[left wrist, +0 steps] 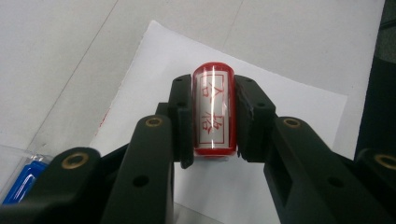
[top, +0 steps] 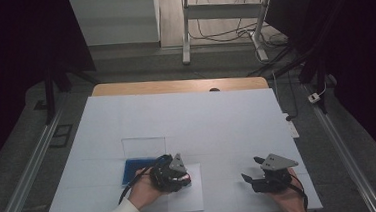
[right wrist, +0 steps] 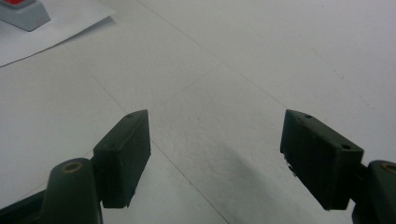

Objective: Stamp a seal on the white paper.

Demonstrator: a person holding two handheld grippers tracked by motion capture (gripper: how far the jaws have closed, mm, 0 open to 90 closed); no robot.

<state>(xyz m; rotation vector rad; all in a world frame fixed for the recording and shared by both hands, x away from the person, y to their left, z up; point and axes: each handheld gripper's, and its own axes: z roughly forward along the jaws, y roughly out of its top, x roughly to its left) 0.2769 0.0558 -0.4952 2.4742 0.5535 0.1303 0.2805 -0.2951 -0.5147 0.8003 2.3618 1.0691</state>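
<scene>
My left gripper (left wrist: 212,119) is shut on a red stamp (left wrist: 213,112), a cylinder with a white label of red characters, held just above a white sheet of paper (left wrist: 289,112). In the high view the left gripper (top: 173,173) hovers over that sheet (top: 185,199) near the table's front edge. My right gripper (right wrist: 217,154) stands open over the bare white table surface, nothing between its jaws. In the high view the right gripper (top: 254,170) sits at the front right, jaws pointing left.
A blue ink pad (top: 134,170) in a clear box with a raised lid (top: 144,148) lies just left of the left gripper; its blue edge (left wrist: 21,179) is at the lower left. A grey object with a red top (right wrist: 21,11) rests on paper at the upper left.
</scene>
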